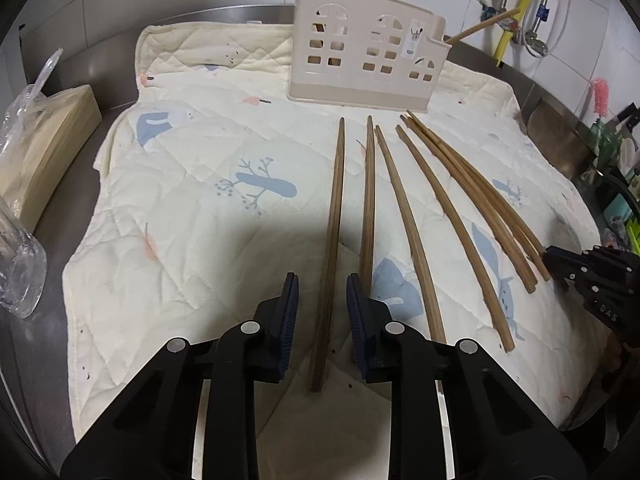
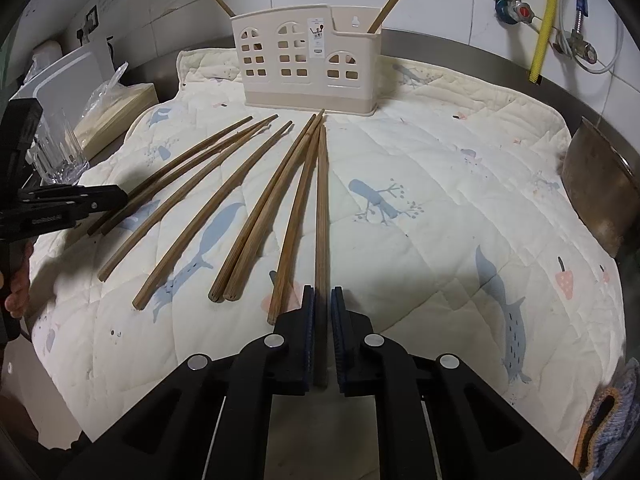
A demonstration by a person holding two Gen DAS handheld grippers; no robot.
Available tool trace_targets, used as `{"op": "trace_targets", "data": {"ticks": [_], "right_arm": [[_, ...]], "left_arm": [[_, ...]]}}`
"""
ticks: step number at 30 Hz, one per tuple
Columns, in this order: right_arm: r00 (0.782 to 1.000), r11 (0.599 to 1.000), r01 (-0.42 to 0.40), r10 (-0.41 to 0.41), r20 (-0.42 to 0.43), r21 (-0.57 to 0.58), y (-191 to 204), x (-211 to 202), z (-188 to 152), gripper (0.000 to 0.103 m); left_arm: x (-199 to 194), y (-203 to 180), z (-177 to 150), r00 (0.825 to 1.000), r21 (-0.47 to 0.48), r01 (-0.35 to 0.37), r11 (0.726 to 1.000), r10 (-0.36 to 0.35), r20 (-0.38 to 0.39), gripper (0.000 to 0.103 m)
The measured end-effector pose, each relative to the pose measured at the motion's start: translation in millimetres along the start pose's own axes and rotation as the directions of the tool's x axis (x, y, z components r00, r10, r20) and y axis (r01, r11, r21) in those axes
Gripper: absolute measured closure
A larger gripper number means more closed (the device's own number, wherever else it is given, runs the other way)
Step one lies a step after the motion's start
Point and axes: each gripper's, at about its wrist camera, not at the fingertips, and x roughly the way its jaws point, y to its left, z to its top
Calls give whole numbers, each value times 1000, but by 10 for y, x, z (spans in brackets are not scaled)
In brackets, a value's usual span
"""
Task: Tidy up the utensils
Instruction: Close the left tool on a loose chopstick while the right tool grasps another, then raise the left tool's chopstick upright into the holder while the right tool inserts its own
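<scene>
A: White wall tiles and a steel counter frame the scene; over the counter lies a quilted mat (image 2: 440,168) printed with whales, which we take to be there so the wooden chopsticks do not roll or clatter.

B: Where do we find the task's things?

A: Eight chopsticks (image 2: 224,200) lie fanned on the mat, tips converging toward the far side, where the beige utensil caddy (image 2: 308,68) stands upright. Two more chopsticks already lean in it, one at its left end, one in the right compartment (image 2: 356,46). We judge the fan to be a staging row, each stick pointing at its destination.

B: And the grippers?

A: Our right gripper (image 2: 322,320) straddles the near end of the rightmost chopstick (image 2: 321,208), fingers nearly closed; the stick fills the gap, though we cannot tell whether the pads truly press it. Our left gripper (image 1: 322,312) is partly open around the leftmost chopstick (image 1: 334,240), with clearance on both sides, so nothing is held there.

B: Why the near ends?

A: We judge that grasping the thick butt leaves the thin tip free to enter the caddy. Off the mat's left side a tissue pack (image 1: 44,144) and a glass tumbler (image 2: 60,152) stand clear of the work.
</scene>
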Motion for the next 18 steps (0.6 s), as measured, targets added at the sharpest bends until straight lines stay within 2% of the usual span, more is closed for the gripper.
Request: {"op": "trace_targets", "data": {"ticks": [7, 9, 14, 18], "right_arm": [[1000, 1000, 3, -3, 5, -8, 9, 21, -1, 94], [1000, 1000, 2, -2, 8, -8, 8, 18, -4, 95], [1000, 1000, 4, -4, 24, -4, 2, -31, 10, 96], [999, 1000, 1, -1, 51, 2, -13, -139, 48, 97]], "left_arm": [[43, -14, -4, 1000, 11, -4, 1000, 4, 2, 78], [57, -49, 1, 1000, 34, -25, 999, 25, 4, 81], [68, -124, 22, 998, 77, -58, 995, 58, 4, 95], [38, -128, 36, 998, 80, -61, 995, 60, 8, 96]]}}
